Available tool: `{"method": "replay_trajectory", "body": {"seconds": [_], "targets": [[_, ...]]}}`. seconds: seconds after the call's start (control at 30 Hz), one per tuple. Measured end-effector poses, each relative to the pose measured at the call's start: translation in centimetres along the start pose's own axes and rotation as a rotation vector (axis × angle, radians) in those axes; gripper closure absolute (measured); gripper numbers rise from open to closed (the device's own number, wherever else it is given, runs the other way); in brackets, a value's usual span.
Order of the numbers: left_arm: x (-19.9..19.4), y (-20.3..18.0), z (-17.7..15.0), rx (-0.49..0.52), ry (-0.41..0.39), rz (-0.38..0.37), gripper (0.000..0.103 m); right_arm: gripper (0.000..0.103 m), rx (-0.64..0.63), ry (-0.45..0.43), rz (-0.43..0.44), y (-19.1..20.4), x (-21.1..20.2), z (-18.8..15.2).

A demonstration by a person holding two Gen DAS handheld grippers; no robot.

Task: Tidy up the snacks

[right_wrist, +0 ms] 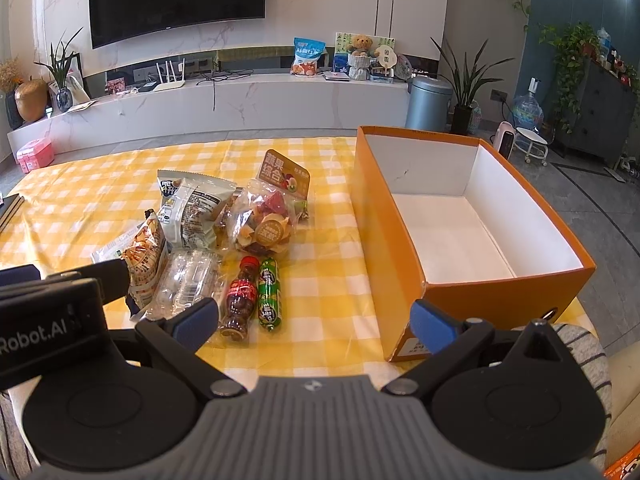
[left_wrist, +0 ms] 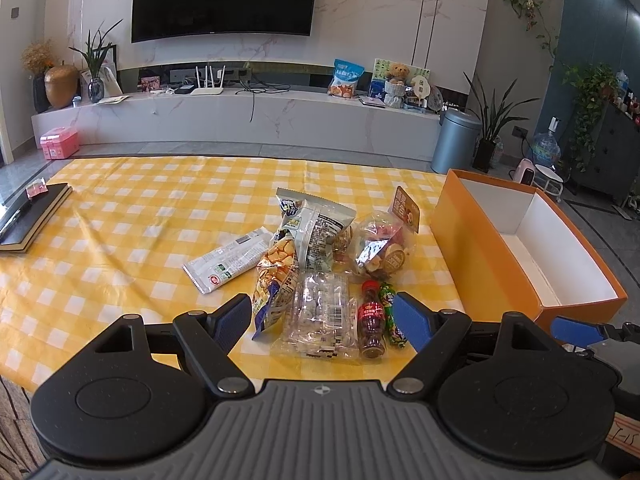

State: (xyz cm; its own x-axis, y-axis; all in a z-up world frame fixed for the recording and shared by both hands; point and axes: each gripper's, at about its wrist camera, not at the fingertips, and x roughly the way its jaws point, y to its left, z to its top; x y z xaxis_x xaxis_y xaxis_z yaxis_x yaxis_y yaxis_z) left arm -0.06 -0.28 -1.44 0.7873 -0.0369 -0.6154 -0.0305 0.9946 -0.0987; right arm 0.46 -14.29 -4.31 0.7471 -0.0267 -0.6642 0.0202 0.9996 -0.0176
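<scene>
Both grippers hang spread and empty at the near edge of the surface (left_wrist: 120, 208). The left gripper (left_wrist: 324, 316) faces the snack pile; the right gripper (right_wrist: 316, 320) looks at bare cloth between the snacks and the box (right_wrist: 500, 296). The box stands open and empty to the right of the pile.

The snacks lie bunched and overlapping. The small bottle (right_wrist: 240, 300) and green roll (right_wrist: 269, 294) lie side by side, touching, so a pinch on one will likely nudge or drag the other. The clear pack (left_wrist: 320, 320) and chip bag (left_wrist: 276, 276) are slick and crinkly; a shallow grip could slide off. The fruit bag (right_wrist: 266, 220) is soft and may sag and catch the box wall on the way in.
</scene>
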Motion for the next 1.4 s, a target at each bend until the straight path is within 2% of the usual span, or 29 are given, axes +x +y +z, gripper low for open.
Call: {"method": "replay_trajectory", "body": {"seconds": [0.47,0.57,0.7,0.87,1.07,1.2,1.4], "targets": [[0.3,0.6,-0.3,-0.005,0.009,0.002,0.009,0.003,-0.008,0.010,0.002,0.3,0.4,0.0],[0.3,0.8,-0.5,-0.012,-0.021,0.008,0.009,0.003,-0.013,0.005,0.000,0.5,0.5,0.0],[0.7,1.3,-0.7,-0.010,-0.046,0.005,0.009,0.003,-0.035,-0.043,-0.018,1.1,0.5,-0.2],[1.3,2.8,-1.0,-0.014,-0.103,-0.050,0.009,0.003,-0.040,-0.092,0.008,1.5,1.4,-0.2],[3.7,6.1,-0.7,-0.068,-0.026,-0.020,0.009,0.003,-0.009,-0.080,0.089,2.0,3.8,-0.2],[4.8,8.2,-1.0,-0.128,0.001,0.008,0.009,0.003,0.027,-0.052,0.077,2.7,6.6,0.0],[6.0,8.9,-1.7,-0.151,0.040,0.009,0.010,0.003,0.069,-0.002,0.033,3.9,11.1,1.1]]}}
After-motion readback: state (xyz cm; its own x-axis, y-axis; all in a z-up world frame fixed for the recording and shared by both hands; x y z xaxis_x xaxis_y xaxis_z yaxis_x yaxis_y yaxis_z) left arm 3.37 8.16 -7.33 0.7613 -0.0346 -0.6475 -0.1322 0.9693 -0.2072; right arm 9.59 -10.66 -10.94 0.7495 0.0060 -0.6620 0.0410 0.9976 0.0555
